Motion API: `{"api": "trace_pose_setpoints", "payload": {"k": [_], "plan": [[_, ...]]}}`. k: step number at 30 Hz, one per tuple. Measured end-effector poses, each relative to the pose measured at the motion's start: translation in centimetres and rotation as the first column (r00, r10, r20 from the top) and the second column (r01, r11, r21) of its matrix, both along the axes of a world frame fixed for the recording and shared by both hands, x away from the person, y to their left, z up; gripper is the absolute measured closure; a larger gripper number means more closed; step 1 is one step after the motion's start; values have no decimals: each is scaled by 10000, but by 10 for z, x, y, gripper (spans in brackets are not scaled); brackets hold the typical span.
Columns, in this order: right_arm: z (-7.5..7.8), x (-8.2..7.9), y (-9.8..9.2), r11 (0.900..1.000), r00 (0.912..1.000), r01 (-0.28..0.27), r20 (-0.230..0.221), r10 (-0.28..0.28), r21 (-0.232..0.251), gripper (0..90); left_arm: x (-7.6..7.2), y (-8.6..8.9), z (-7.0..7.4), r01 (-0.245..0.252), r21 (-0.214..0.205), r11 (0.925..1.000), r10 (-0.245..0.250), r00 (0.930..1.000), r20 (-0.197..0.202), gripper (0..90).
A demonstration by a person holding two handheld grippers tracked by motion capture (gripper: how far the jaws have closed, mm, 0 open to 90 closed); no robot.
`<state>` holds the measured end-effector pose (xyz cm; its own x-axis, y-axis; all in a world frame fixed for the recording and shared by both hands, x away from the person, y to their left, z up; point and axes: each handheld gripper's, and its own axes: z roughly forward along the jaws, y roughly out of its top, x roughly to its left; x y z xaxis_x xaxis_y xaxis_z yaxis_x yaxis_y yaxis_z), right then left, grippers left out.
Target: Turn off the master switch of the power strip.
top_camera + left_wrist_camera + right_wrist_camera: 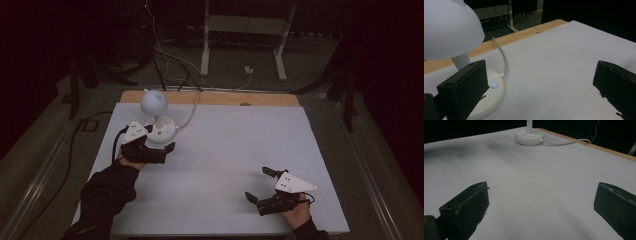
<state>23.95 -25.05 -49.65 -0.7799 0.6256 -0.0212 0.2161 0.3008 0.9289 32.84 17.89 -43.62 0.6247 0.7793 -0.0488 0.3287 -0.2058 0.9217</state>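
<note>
Lighting: dim throughout; room beyond the desk (225, 150) near black. Lamp (154, 102) shade pale, no strong glare. Small blue glow on the lamp base (494, 85). Soft shadows at upper left of right gripper view. Near fingers (466, 207) slightly blurred.

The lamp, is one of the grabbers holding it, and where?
No, nothing is held. The left gripper is open beside the lamp base, and the right gripper is open over bare table.

Lamp shade (449, 27) cropped at frame edge
</note>
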Motion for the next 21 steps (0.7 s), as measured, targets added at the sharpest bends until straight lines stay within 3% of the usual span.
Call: {"api": "trace_pose_setpoints", "payload": {"k": [4, 7, 9, 13, 20, 21], "plan": [[0, 0, 0, 10000, 10000, -24, -13, 23, -23, 0, 7, -4, -4, -164, 78, 9998, 165, 9998, -56, 3], [-1, 0, 0, 10000, 10000, -36, -58, 36, 10, 0, 13, -10, -8, -364, 267, 9990, 361, 9993, 114, 3], [-1, 0, 0, 10000, 10000, -51, -81, 51, 3, 0, 19, -15, -11, -364, 282, 9989, 370, 9991, -195, 3], [-1, 0, 0, 10000, 9999, -69, -80, 70, 47, 0, 25, -20, -14, -659, 448, 9968, 669, 9976, -203, 3], [-1, 0, 0, 9999, 9999, -98, -94, 98, 36, 0, 39, -25, -21, -729, 440, 9964, 751, 9959, -507, 20], [-1, 0, 0, 9999, 9999, -103, -104, 103, 56, 0, 42, -26, -22, -778, 586, 9952, 806, 9956, -469, 37]]}}
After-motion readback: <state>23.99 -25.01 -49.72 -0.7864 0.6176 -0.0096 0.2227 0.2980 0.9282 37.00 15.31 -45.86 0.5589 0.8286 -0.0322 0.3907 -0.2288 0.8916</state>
